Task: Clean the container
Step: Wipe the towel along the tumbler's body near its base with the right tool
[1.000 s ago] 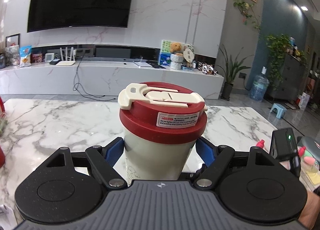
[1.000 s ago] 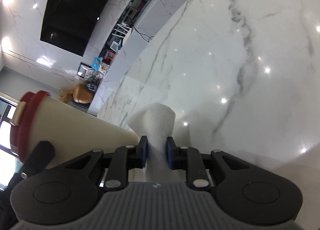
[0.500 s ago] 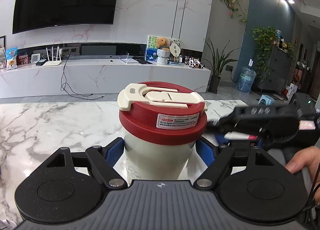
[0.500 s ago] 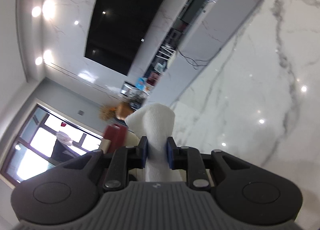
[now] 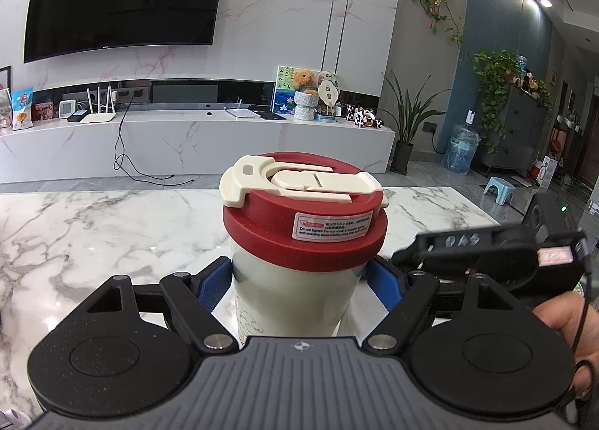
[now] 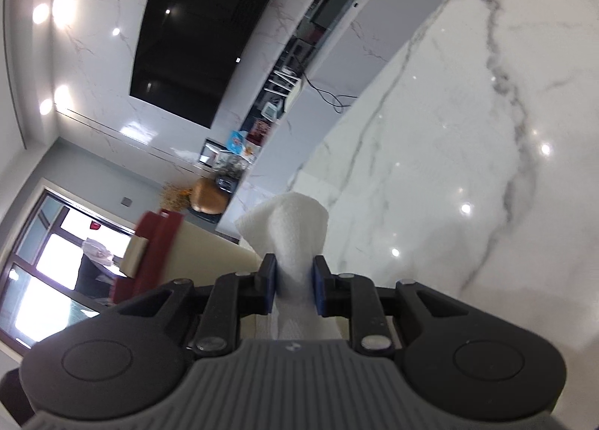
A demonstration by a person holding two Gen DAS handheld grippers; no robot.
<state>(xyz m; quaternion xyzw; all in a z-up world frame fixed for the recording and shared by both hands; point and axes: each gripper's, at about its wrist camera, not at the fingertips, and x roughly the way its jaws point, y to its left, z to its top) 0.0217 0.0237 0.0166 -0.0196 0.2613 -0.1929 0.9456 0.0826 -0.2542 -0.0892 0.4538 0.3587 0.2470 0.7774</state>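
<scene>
Cream container [image 5: 295, 295] clamped upright between left gripper's [image 5: 297, 280] fingers [image 5: 213, 282].

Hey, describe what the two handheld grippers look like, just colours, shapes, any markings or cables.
Both match. The left gripper and right gripper each have a ribbed grey body with a small compass-like emblem, two round black discs, black linkage arms with silver pivot pins, and blue pads on the fingers. Seen side-on from the left camera, the right one shows a green light, a pink label and a thin black cable.
</scene>
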